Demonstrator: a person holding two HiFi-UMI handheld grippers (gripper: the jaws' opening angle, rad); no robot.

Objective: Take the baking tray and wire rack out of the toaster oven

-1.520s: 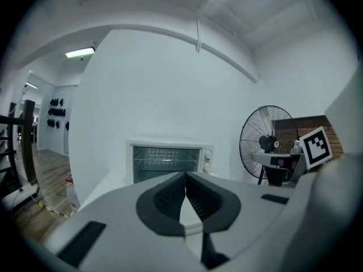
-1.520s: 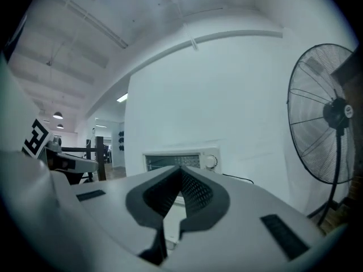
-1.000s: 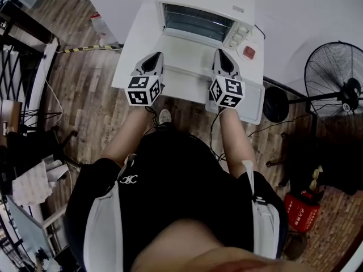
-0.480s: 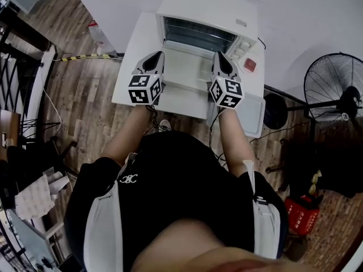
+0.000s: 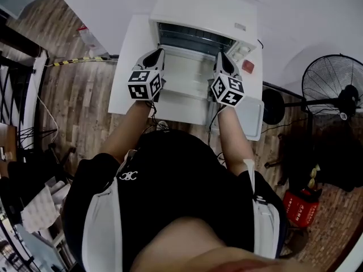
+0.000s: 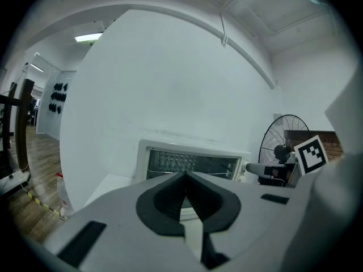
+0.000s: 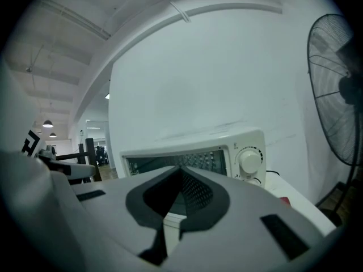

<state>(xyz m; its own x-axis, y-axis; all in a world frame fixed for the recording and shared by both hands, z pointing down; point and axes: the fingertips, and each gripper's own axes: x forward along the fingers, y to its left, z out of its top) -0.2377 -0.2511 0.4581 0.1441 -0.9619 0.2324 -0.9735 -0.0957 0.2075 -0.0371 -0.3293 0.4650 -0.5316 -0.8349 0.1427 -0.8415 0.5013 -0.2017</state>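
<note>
The toaster oven (image 5: 204, 10) stands on a white table (image 5: 126, 72) with its door (image 5: 187, 75) folded down. The wire rack (image 6: 170, 162) is inside the oven; the baking tray I cannot make out. The left gripper (image 5: 157, 52) and right gripper (image 5: 220, 55) point at the opening, above the door. Both have their jaws together and hold nothing.

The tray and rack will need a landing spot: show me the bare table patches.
Bare: the table strip left of the toaster oven, and the band between the open door and the table's front edge. Crowded: right of the oven, a red object; left tongs and right tongs over the door.
</note>
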